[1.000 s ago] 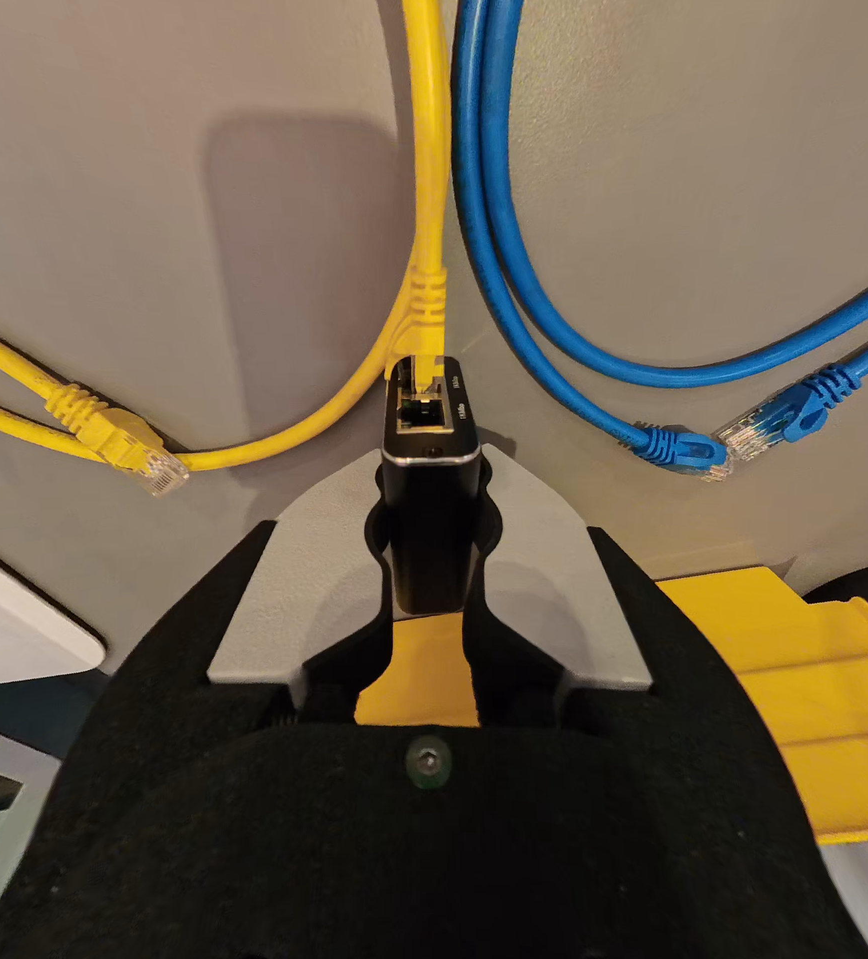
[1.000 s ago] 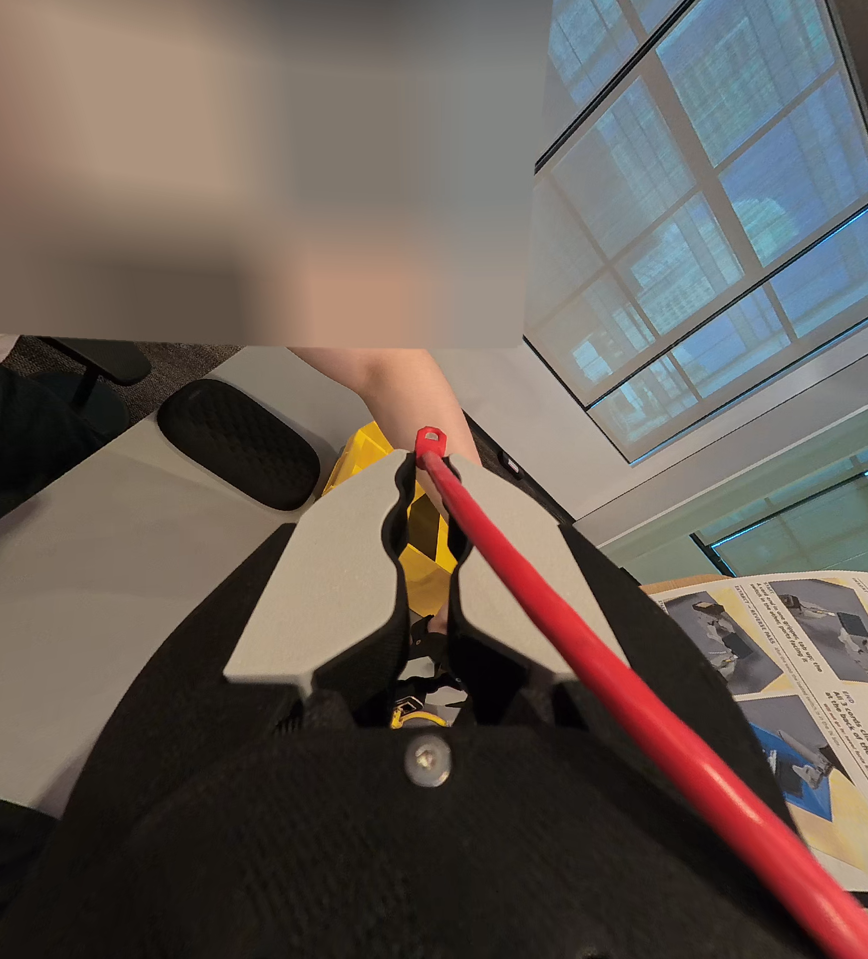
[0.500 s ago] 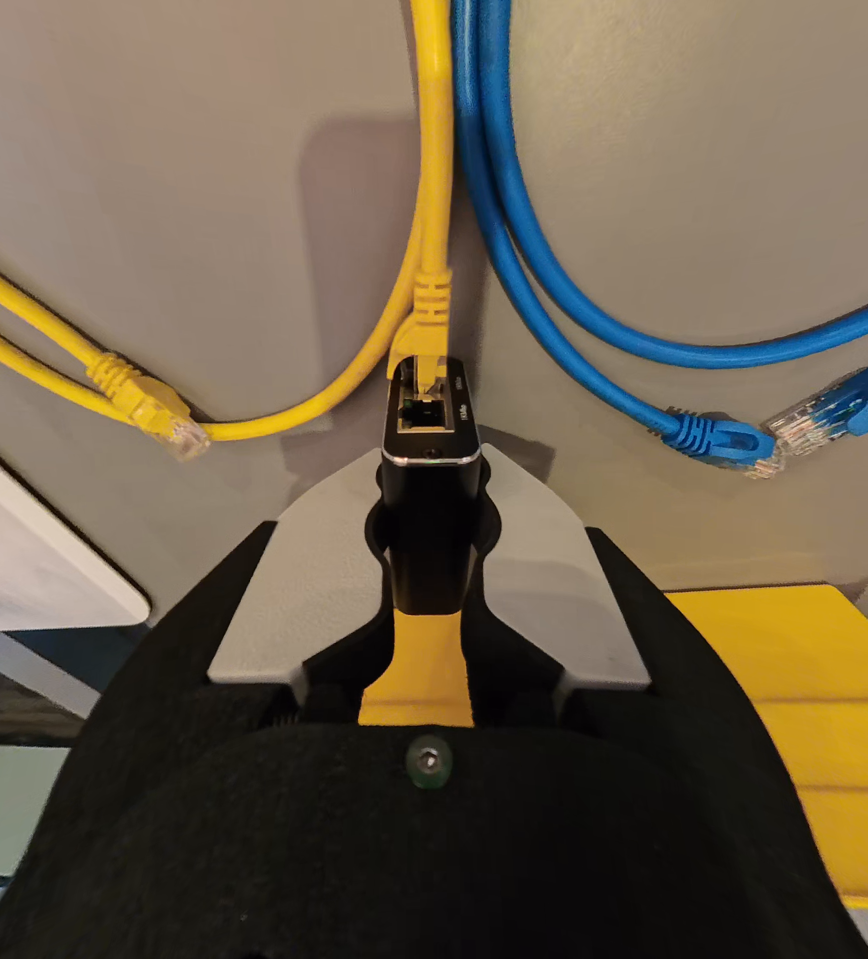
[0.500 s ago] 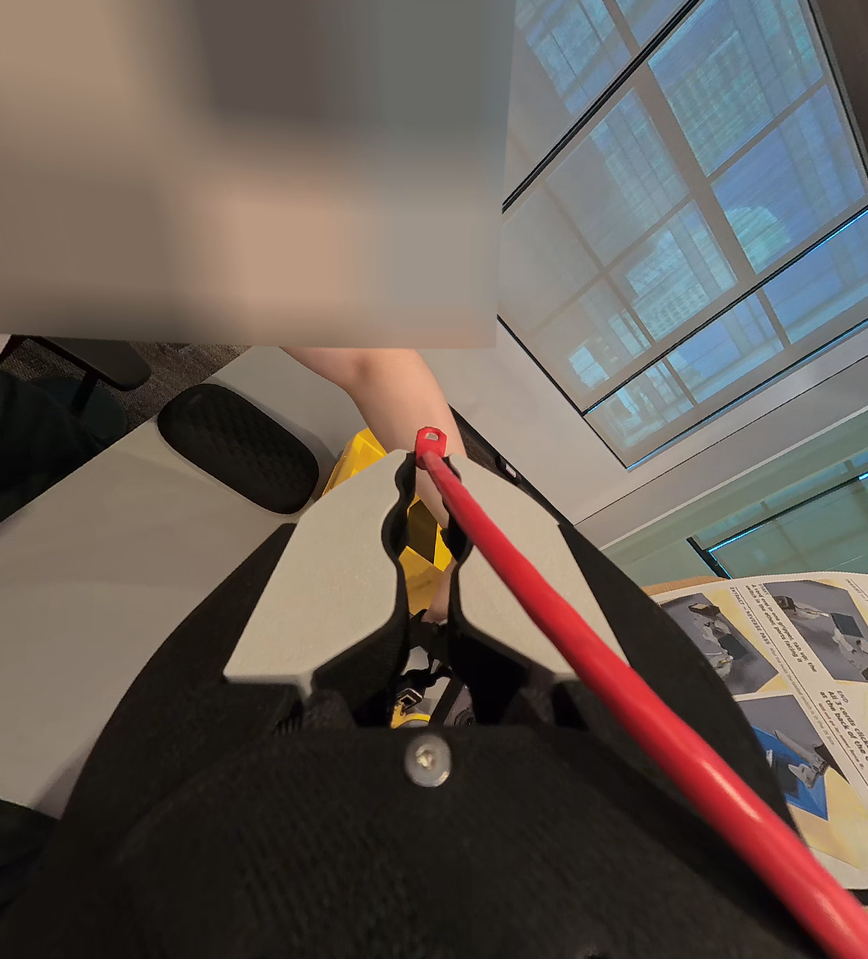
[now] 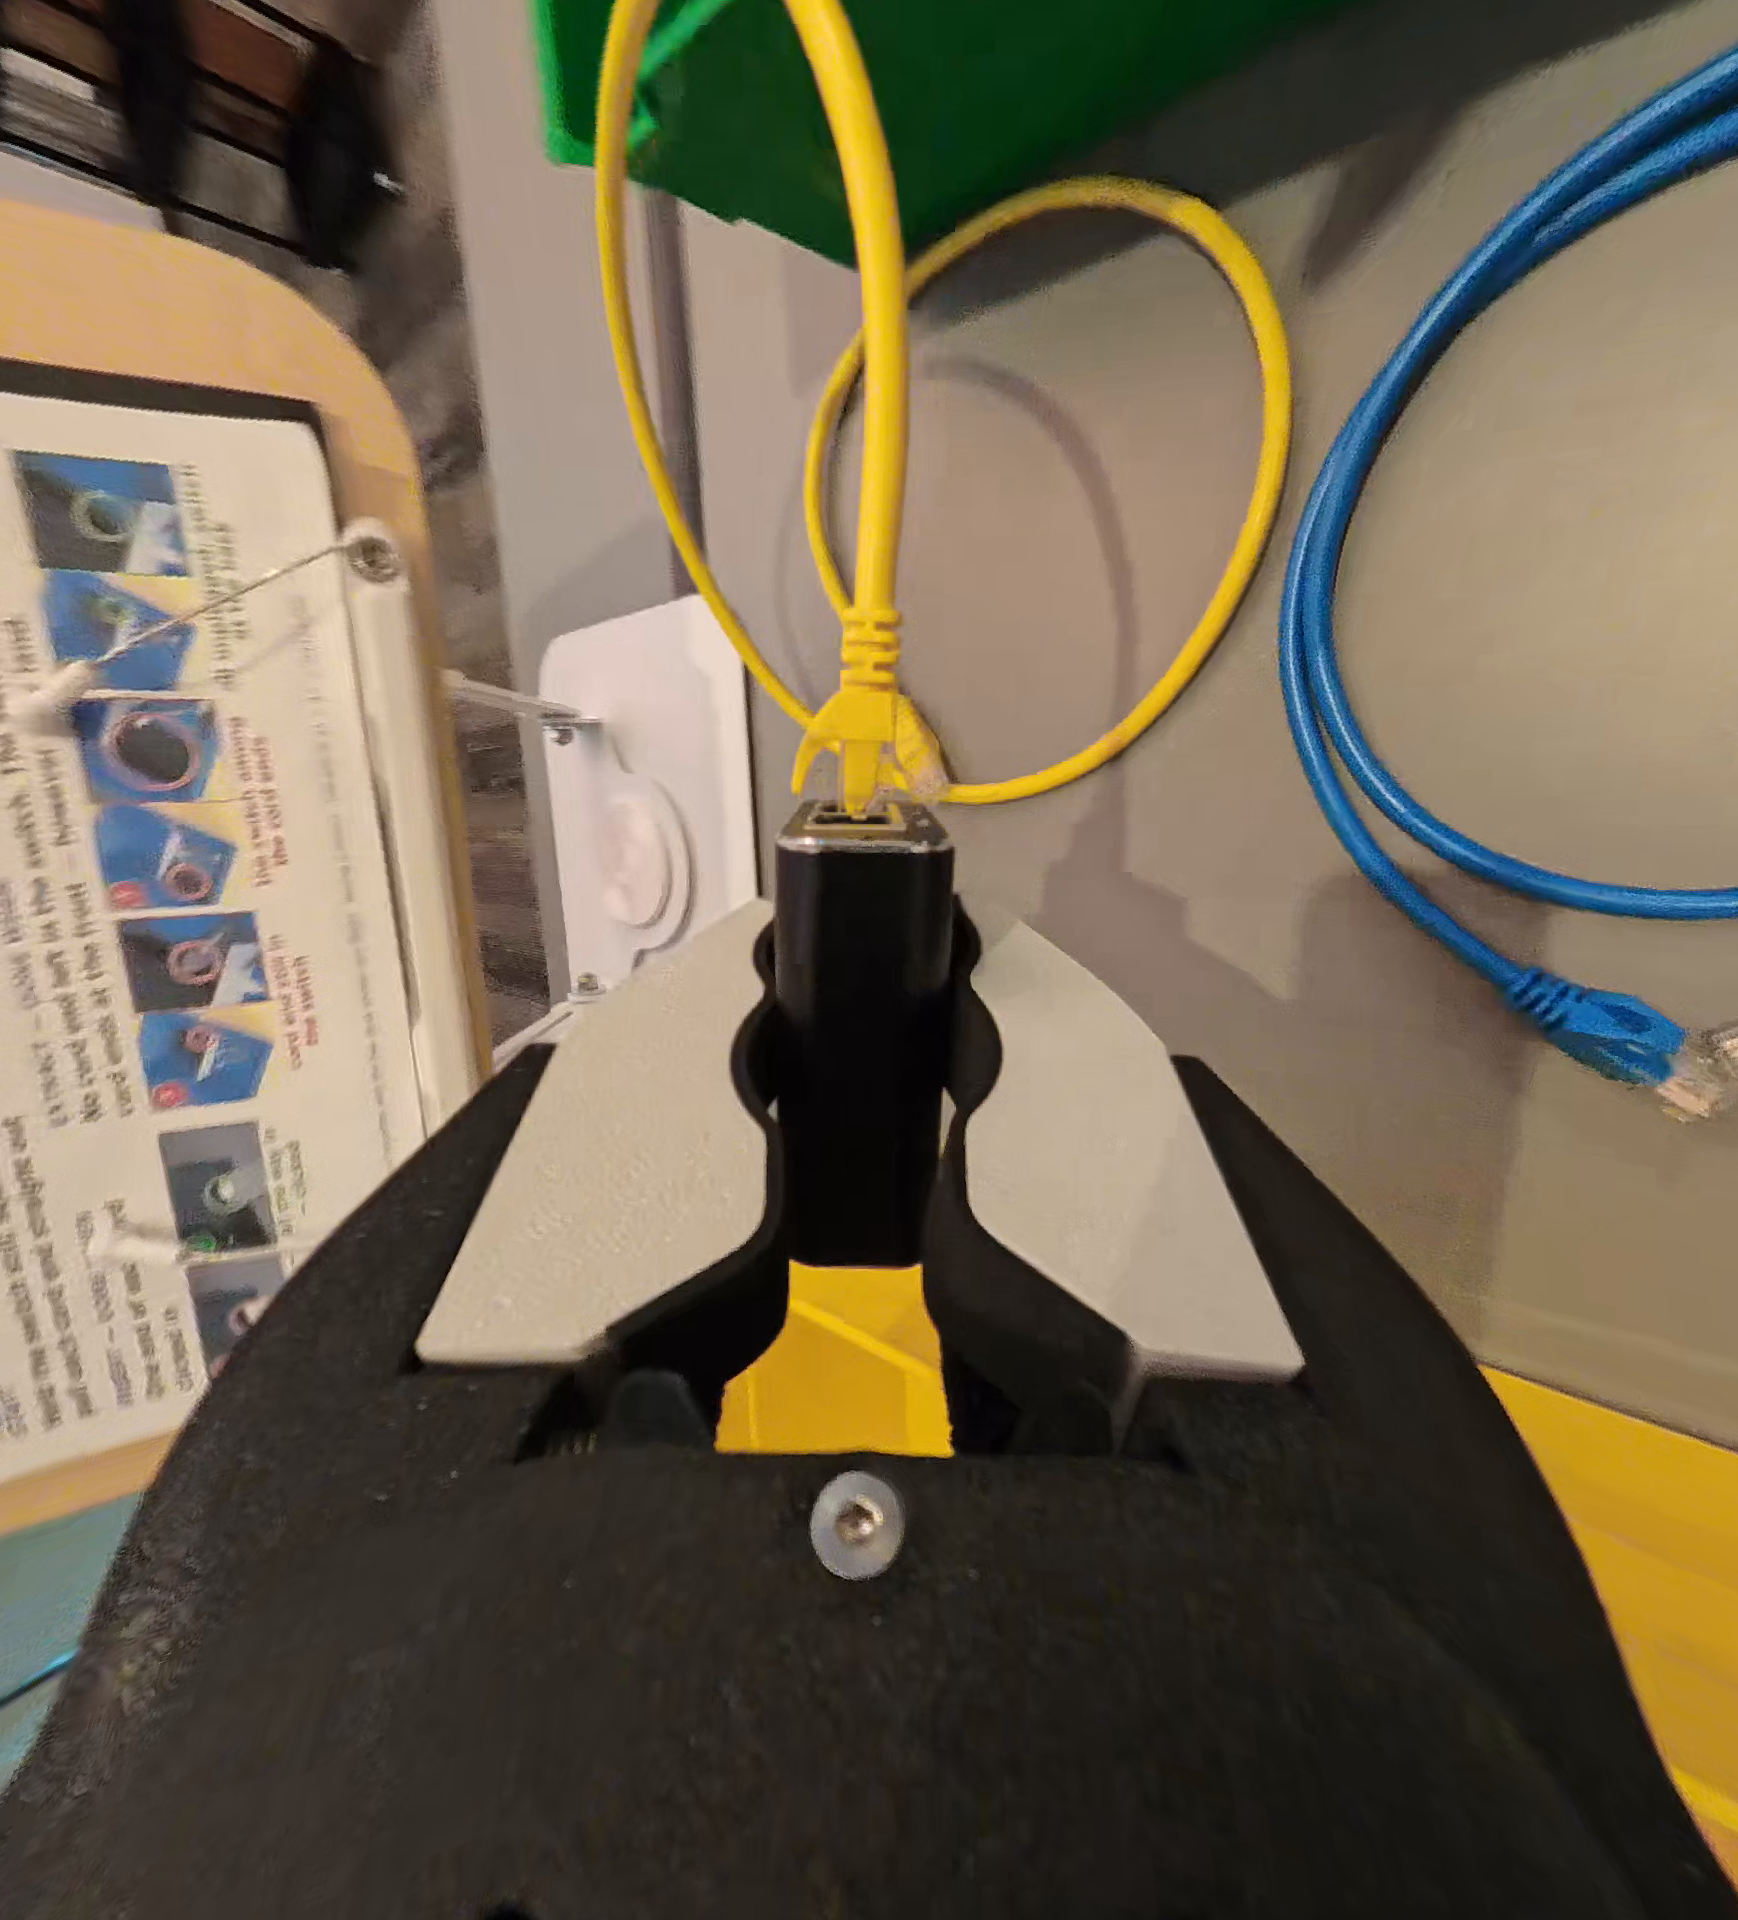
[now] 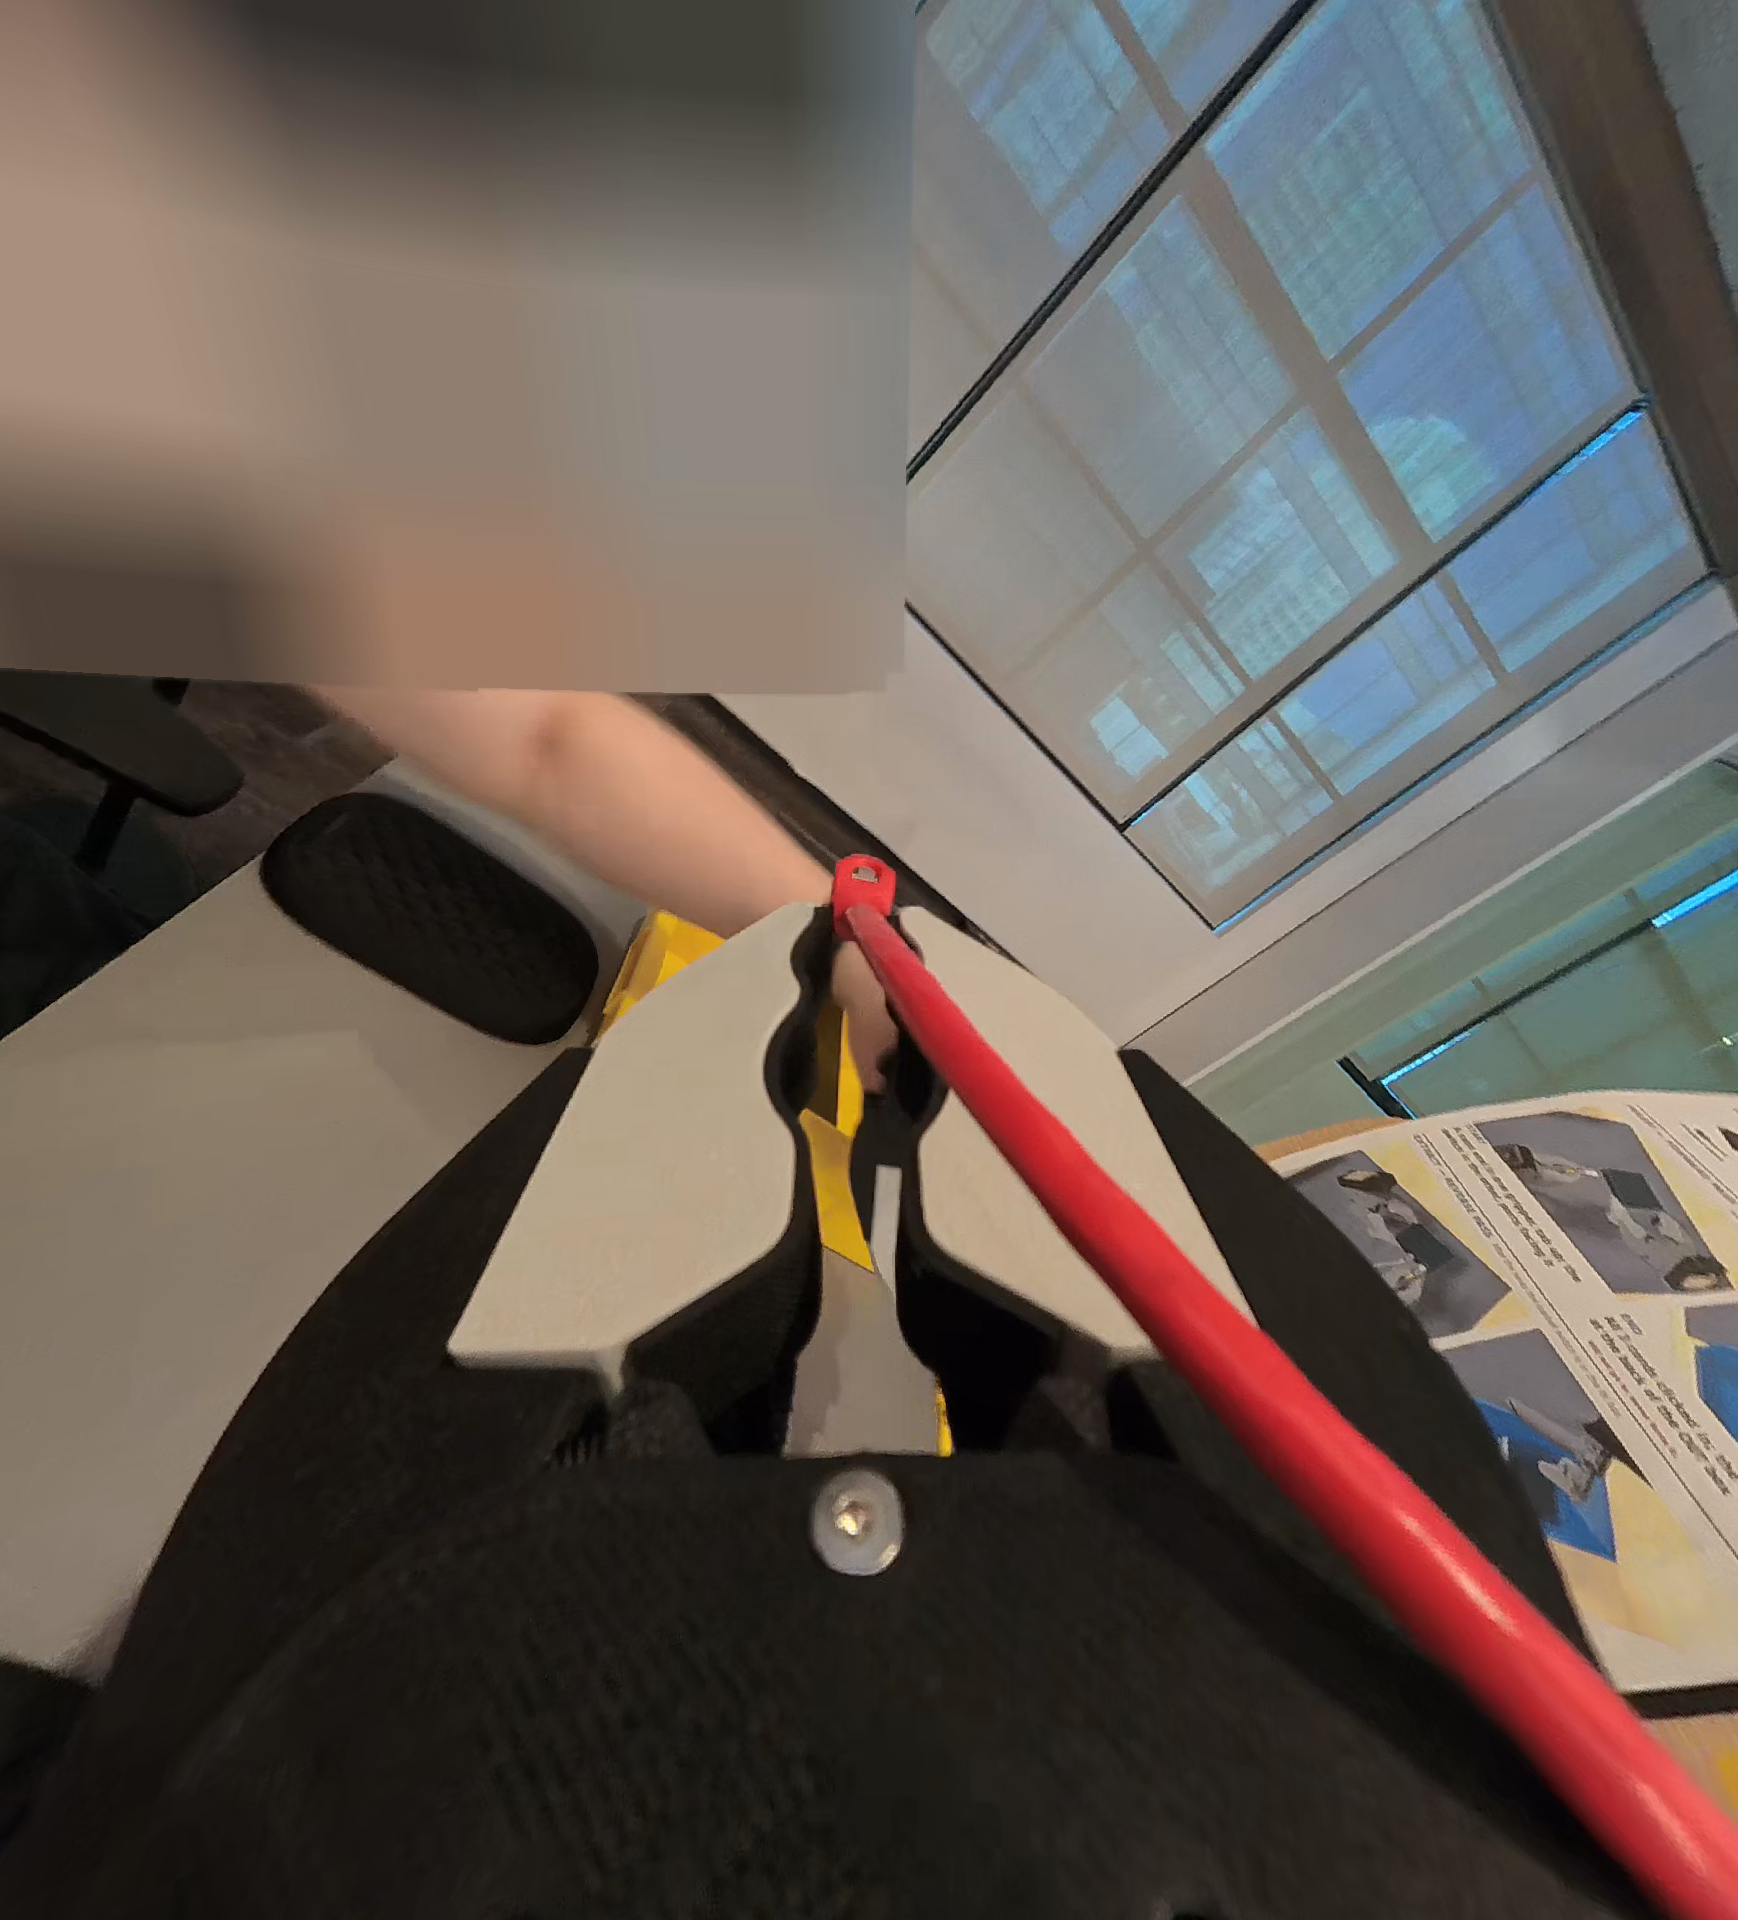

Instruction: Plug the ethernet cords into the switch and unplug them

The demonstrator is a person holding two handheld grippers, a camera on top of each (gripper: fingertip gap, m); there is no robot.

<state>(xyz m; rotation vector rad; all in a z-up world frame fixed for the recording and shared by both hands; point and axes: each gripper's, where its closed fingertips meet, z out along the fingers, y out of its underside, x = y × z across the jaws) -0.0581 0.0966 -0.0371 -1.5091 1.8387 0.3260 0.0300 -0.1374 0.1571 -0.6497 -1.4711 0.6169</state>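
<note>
Grey fingers of left gripper (image 5: pixel 863 997) closed tight on black switch (image 5: pixel 863 1039), pinching both its sides; switch pokes out past fingertips. Yellow cord (image 5: pixel 875 436) plugged into its far end (its other plug (image 5: pixel 915 750) seems to sit just beside; we cannot tell if seated). Blue cord (image 5: pixel 1384 665) loose on grey table (image 5: pixel 1571 582), right, both plugs free. Right gripper (image 6: pixel 860 925) nearly closed, nipping red cord (image 6: pixel 1156 1278) at plug end; we see only plug's tip. Instruction sheet (image 5: pixel 117 831) left, blurred. Red cord's other end cut off.
</note>
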